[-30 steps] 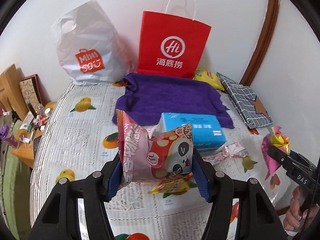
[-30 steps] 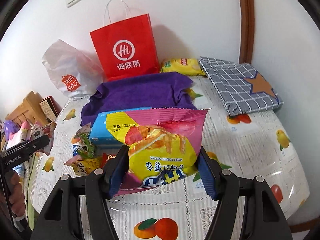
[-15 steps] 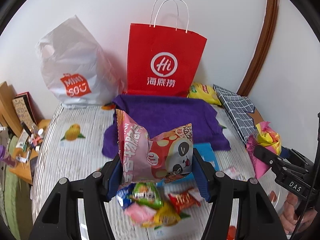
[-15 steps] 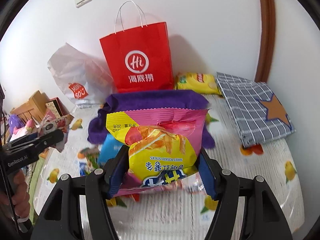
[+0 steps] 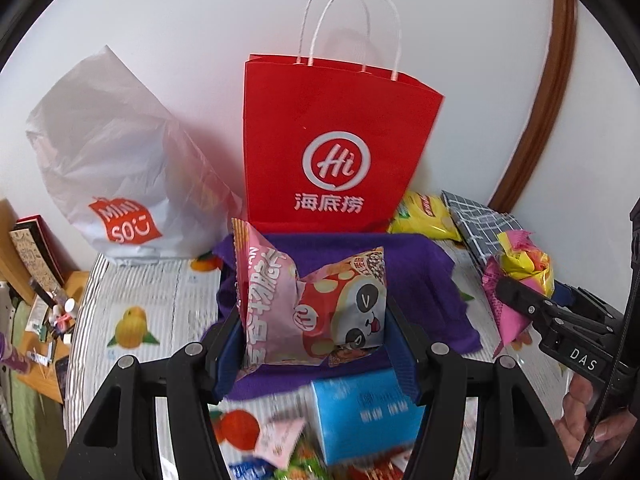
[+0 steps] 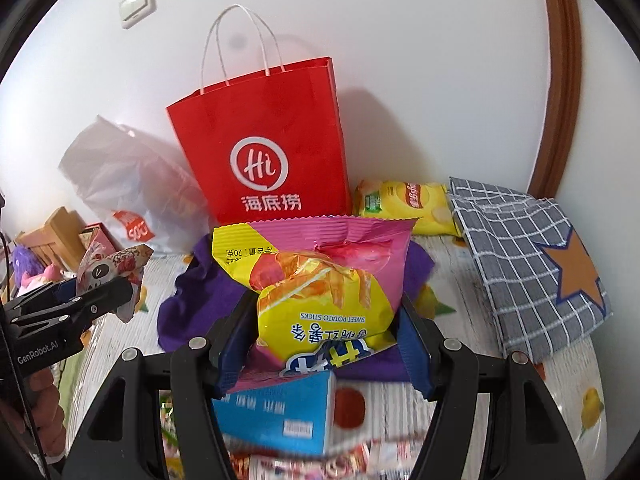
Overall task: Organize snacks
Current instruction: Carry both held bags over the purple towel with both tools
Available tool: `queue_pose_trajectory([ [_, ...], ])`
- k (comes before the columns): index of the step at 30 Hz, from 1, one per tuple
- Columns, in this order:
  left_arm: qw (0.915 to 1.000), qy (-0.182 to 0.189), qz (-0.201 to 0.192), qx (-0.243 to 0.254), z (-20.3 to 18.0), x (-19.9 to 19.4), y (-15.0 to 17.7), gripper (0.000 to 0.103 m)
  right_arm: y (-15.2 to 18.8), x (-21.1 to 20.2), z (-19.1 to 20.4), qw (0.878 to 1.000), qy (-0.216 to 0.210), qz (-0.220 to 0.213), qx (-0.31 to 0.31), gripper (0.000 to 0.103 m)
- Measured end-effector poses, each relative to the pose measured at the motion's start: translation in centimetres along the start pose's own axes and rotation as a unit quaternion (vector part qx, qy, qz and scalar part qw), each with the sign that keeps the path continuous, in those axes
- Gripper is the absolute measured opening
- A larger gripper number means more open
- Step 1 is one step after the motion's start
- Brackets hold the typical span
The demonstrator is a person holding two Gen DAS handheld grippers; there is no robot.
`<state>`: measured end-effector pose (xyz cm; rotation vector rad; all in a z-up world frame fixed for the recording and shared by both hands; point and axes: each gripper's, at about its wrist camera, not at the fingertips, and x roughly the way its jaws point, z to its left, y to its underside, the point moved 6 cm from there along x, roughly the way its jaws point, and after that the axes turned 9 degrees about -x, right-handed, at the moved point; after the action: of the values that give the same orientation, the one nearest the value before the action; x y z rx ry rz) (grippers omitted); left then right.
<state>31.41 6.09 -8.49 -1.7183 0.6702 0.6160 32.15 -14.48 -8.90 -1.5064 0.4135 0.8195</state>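
My left gripper [image 5: 312,344] is shut on a pink panda snack packet [image 5: 312,304], held up over the purple cloth [image 5: 432,280]. My right gripper [image 6: 326,344] is shut on a pink and yellow sweet potato sticks bag [image 6: 320,280]. A red paper bag [image 5: 336,144] with white handles stands upright against the wall right ahead, its top open; the right wrist view has the red paper bag [image 6: 264,144] too. At the right of the left wrist view the right gripper [image 5: 516,300] carries its bag, and the left gripper [image 6: 104,284] appears at the left of the right wrist view.
A white plastic bag [image 5: 112,168] stands left of the red one. A yellow chip bag [image 6: 404,204] and a grey checked pouch [image 6: 528,256] lie to the right. A blue tissue pack [image 5: 364,412] and several small snacks [image 5: 288,456] lie on the fruit-print tablecloth [image 5: 144,304] below.
Both grippers have moved forward and slightly up toward the red paper bag, each keeping its packet. The blue tissue pack and small snacks have dropped to the bottom of both views.
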Motion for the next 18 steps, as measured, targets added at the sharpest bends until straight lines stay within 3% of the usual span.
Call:
queue_pose_trajectory([
  [18,0.9994,-0.007,0.02,-0.026,2.8,9.5,-5.3,0.061,-5.1,8.5,-2.7,0.999,-0.014,0.003,0.04,0.066],
])
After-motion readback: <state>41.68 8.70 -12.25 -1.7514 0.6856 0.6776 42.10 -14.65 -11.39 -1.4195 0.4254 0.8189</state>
